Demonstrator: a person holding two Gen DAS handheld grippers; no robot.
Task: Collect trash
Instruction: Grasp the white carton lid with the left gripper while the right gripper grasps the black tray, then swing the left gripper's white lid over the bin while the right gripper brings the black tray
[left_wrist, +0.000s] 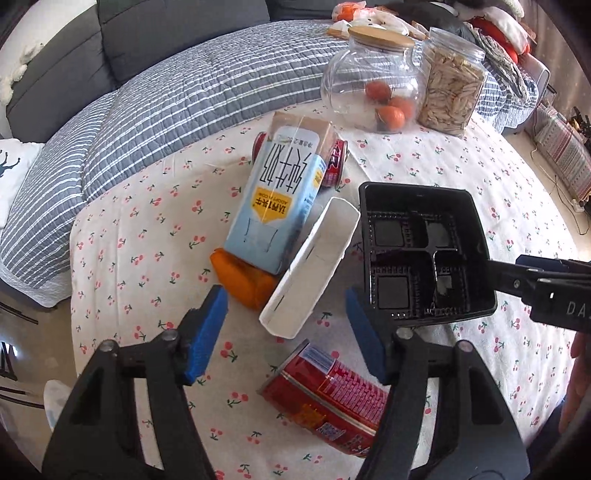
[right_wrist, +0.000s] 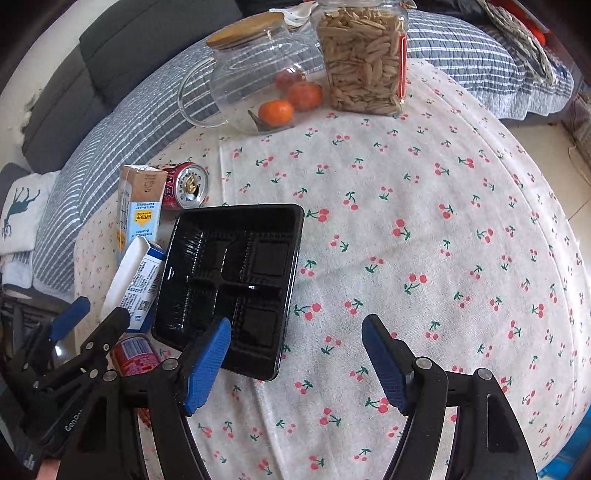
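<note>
On the cherry-print tablecloth (right_wrist: 406, 221) lies a pile of trash. A light-blue milk carton (left_wrist: 273, 206) rests on an orange wrapper (left_wrist: 240, 280), with a red can (left_wrist: 334, 162) behind it. Beside them are a small white box (left_wrist: 310, 269), a black compartment tray (left_wrist: 421, 251) and another red can (left_wrist: 325, 398). My left gripper (left_wrist: 286, 332) is open above the white box's near end and the near can, pressing on neither. My right gripper (right_wrist: 295, 363) is open, its left pad over the near edge of the tray (right_wrist: 229, 284), with cloth between its pads.
A glass jar with tangerines (right_wrist: 258, 74) and a plastic jar of seeds (right_wrist: 364, 59) stand at the table's far side. A sofa with a striped quilt (left_wrist: 184, 92) lies behind. The table's left edge (left_wrist: 72, 295) is close to the trash.
</note>
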